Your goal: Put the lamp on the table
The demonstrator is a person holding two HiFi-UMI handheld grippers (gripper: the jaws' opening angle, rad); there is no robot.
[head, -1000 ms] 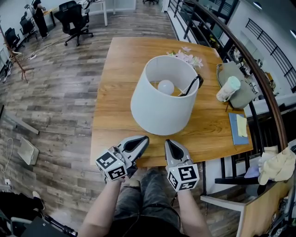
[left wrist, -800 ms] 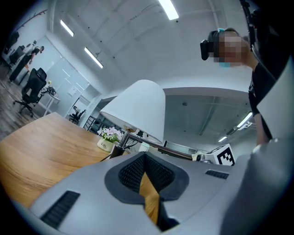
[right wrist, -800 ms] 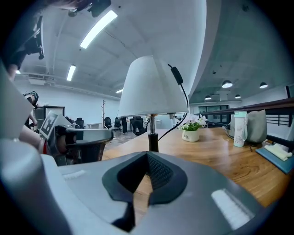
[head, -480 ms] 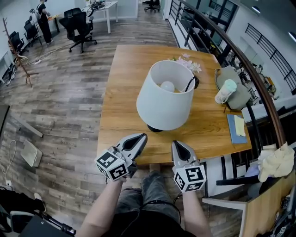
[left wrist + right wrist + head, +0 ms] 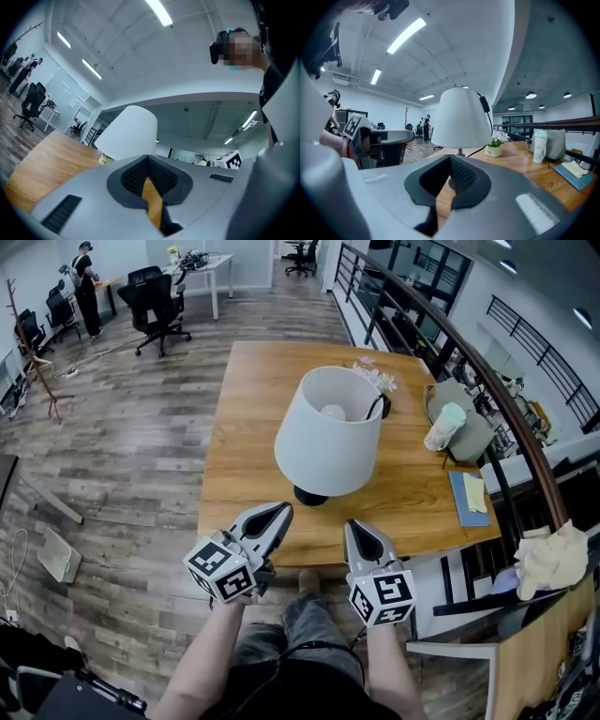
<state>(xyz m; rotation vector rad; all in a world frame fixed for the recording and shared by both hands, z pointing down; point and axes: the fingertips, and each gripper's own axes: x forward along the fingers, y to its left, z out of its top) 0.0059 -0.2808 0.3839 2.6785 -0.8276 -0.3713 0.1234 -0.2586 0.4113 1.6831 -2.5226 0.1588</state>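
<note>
The lamp (image 5: 328,437), with a white shade and a dark round base, stands upright on the wooden table (image 5: 244,427), its black cord running off behind it. My left gripper (image 5: 279,511) and right gripper (image 5: 355,527) hover side by side at the table's near edge, short of the lamp and apart from it. Both are shut with nothing between the fingers. In the left gripper view the lamp shade (image 5: 129,133) rises beyond the closed left gripper (image 5: 147,159). The right gripper view shows the lamp (image 5: 461,119) straight ahead past the right gripper (image 5: 451,159).
A small flower pot (image 5: 375,381) sits behind the lamp. On the table's right side are a grey bag (image 5: 469,432) with a pale cup (image 5: 442,427) and a blue notebook (image 5: 466,498). A railing (image 5: 487,362) runs along the right. Office chairs (image 5: 155,296) stand far left.
Both grippers have drawn back from the lamp toward the table's near edge. The view has pulled away too, so the lamp's base now shows. The lamp stays put.
</note>
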